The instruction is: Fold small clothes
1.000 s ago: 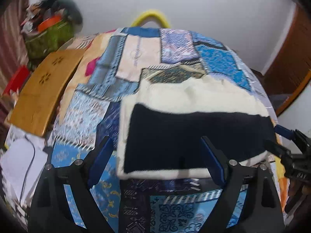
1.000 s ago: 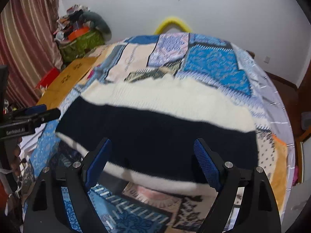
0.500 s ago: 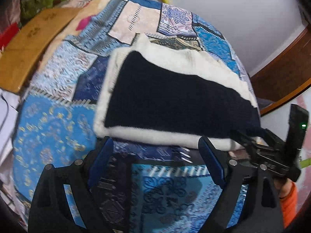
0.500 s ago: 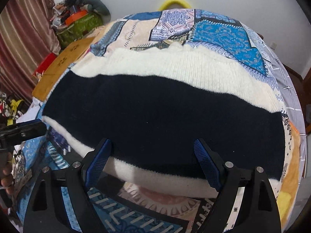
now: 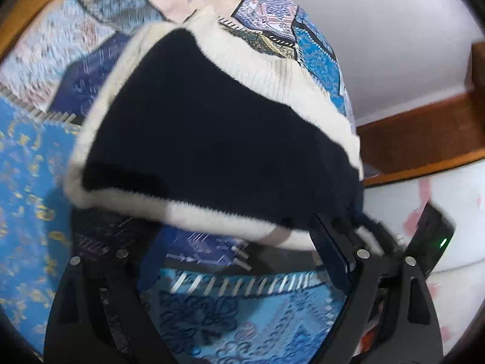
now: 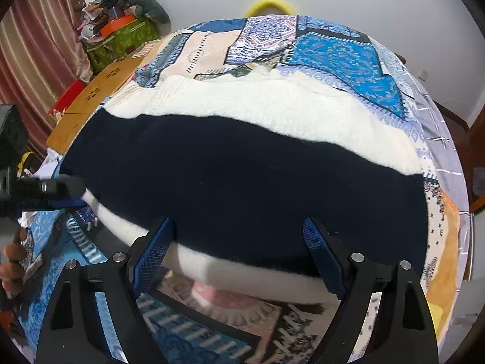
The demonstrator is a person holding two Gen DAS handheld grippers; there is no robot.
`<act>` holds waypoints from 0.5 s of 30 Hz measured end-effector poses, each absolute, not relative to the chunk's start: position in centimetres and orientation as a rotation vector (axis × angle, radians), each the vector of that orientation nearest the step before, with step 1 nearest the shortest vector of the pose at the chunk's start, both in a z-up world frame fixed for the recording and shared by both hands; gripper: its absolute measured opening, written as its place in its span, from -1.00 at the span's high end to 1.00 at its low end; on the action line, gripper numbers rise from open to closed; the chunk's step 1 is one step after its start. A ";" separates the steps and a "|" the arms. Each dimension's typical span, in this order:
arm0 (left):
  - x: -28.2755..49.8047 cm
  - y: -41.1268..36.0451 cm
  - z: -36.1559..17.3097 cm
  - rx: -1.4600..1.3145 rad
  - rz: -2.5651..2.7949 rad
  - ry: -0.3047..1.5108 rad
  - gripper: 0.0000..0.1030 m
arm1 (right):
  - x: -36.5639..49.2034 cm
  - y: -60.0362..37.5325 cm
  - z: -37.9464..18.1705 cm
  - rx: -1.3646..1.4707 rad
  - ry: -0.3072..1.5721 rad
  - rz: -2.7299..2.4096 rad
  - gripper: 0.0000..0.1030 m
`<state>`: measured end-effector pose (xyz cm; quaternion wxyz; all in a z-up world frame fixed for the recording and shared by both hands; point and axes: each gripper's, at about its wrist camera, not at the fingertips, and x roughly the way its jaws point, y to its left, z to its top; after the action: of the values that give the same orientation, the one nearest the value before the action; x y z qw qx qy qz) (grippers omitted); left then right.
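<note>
Fuzzy navy-and-cream knit garment (image 6: 242, 188), patterned patchwork bedspread (image 6: 336, 51)

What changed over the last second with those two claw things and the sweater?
Both grippers, left and right, came down closer to the folded cream-and-navy knitted sweater's near edge; the left one also rolled. Fingers stayed open, gripping nothing. The sweater lay unmoved on the blue patchwork bedspread.

Both tongs point steeply down with their jaws spread wide and nothing pinched between the blue pads. The left tongs (image 5: 242, 261) are rolled to one side, so their view is tilted. The right tongs (image 6: 239, 239) sit level. The person's fingers (image 6: 13, 262) wrap the left tongs' handle.
</note>
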<state>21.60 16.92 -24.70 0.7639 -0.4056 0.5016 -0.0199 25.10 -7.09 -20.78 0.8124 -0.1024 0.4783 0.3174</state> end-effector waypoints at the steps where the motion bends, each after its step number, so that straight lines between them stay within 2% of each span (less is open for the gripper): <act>1: 21.8 17.2 -24.8 -0.903 -0.040 1.085 -0.71 | 25.2 -7.4 -20.8 -0.221 1.023 0.671 -0.65; 3: 22.3 17.7 -24.9 -0.944 -0.027 1.077 -0.69 | 25.5 -7.9 -21.0 -0.213 1.029 0.664 -0.66; 7: 23.4 17.9 -24.9 -0.918 0.035 1.077 -0.42 | 25.9 -8.7 -21.3 -0.189 1.045 0.667 -0.66; 12: 24.8 16.2 -24.4 -0.738 0.116 1.079 -0.38 | 25.7 -8.8 -21.7 -0.202 1.028 0.672 -0.66; 14: 25.3 16.0 -24.3 -0.727 0.143 1.067 -0.21 | 25.5 -8.8 -21.9 -0.219 1.019 0.675 -0.67; 15: 25.6 16.1 -24.2 -0.730 0.153 1.060 -0.03 | 25.4 -8.8 -21.8 -0.224 1.016 0.677 -0.67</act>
<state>25.59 16.13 -24.21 0.7974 -0.3398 0.4935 0.0712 25.44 -8.76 -21.82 0.8135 -0.1051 0.4760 0.3171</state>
